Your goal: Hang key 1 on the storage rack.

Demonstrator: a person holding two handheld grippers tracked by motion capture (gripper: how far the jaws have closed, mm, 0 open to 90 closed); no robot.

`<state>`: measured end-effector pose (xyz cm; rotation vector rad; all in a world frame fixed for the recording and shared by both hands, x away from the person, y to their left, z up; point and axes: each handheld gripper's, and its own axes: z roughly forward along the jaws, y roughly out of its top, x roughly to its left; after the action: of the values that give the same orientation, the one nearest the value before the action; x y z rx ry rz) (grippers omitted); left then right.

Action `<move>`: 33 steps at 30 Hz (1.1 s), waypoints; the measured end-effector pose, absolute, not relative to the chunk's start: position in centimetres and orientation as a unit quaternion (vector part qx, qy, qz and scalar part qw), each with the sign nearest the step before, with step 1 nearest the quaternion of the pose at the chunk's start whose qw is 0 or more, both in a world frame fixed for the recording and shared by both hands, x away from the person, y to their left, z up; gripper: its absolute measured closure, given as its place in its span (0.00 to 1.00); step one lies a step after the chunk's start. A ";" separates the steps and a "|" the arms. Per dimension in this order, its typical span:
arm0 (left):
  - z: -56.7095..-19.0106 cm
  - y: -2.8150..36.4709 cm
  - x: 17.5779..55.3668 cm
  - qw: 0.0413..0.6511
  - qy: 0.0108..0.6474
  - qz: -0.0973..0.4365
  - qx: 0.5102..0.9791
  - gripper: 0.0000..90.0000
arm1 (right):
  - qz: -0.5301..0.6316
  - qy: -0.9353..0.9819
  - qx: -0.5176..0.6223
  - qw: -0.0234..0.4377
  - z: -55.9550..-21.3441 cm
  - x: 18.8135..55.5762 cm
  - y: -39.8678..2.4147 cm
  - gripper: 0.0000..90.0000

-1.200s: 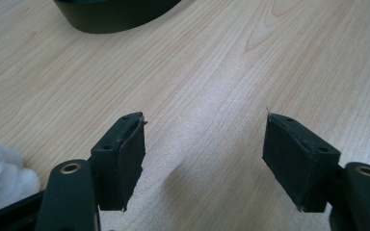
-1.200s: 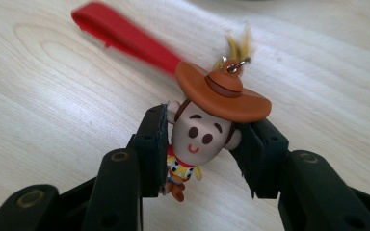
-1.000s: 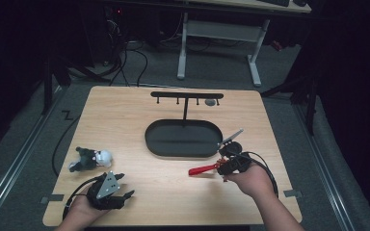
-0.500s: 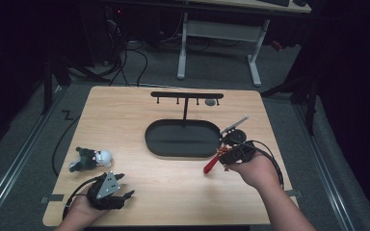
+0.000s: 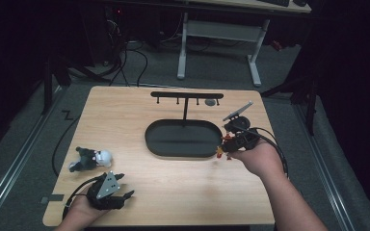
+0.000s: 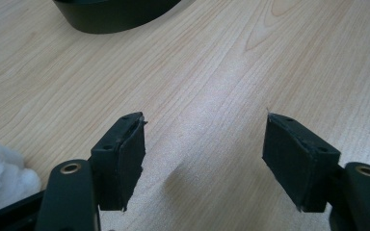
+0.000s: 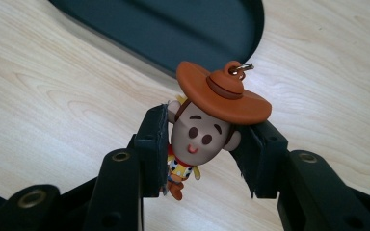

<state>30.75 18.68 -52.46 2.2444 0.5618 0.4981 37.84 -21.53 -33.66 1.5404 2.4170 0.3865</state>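
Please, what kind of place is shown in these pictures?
Probably a lab or workshop set up for recording: a wooden table with a black hanger stand, cables on the grey floor, and a second desk frame behind it in a dark room.

A light wooden bench (image 5: 173, 192) stands lit in a dark room on grey carpeted floor (image 5: 24, 144). Behind it stands a white-legged desk (image 5: 219, 33), with black cables (image 5: 125, 57) trailing beneath.

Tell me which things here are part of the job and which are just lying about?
In the job:
right claw, shut on the cowboy figure keychain
black hook stand with its oval tray

Lying about:
small plush toy
left claw, open, holding nothing
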 end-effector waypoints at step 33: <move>-52.6 19.0 30.8 0.375 0.226 0.194 0.878 0.35 | 0.145 0.804 0.556 0.151 -30.6 43.9 -22.3 0.64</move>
<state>30.82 19.01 -52.58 2.2465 0.5774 0.4960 43.95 -22.27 -30.65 1.5963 2.3095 0.4161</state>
